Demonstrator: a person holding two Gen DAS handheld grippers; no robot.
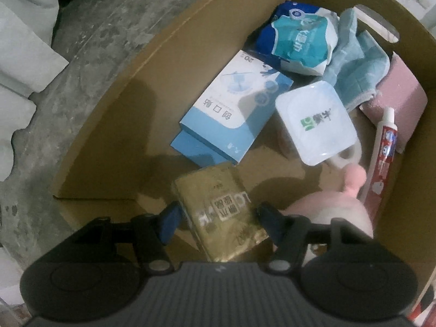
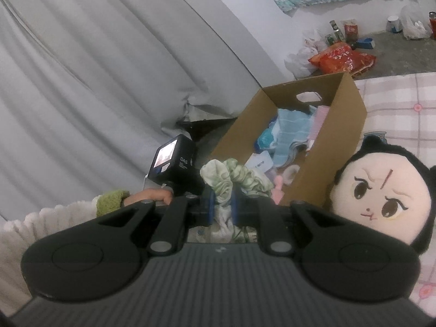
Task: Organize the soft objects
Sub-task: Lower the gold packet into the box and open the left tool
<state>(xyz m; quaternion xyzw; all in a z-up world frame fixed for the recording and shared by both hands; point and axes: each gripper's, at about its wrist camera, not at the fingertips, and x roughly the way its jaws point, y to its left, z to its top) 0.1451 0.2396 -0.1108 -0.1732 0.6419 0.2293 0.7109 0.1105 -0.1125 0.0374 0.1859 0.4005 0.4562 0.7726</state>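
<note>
On the bed by the grey curtain stands our cardboard box (image 2: 338, 136); our right claw (image 2: 222, 204) is clamped on a light, floppy green scrunchie (image 2: 231, 177) before it; our left claw (image 1: 218, 218) straddles, half wide, a gold packet (image 1: 218, 207) inside.

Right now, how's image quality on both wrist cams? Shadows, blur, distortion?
Left wrist: dim and soft; dark shadows fall across the cardboard box floor, whose walls bow from the fisheye. Right wrist: brighter, even light; the plush doll is sharp, the far floor clutter small and soft.
</note>
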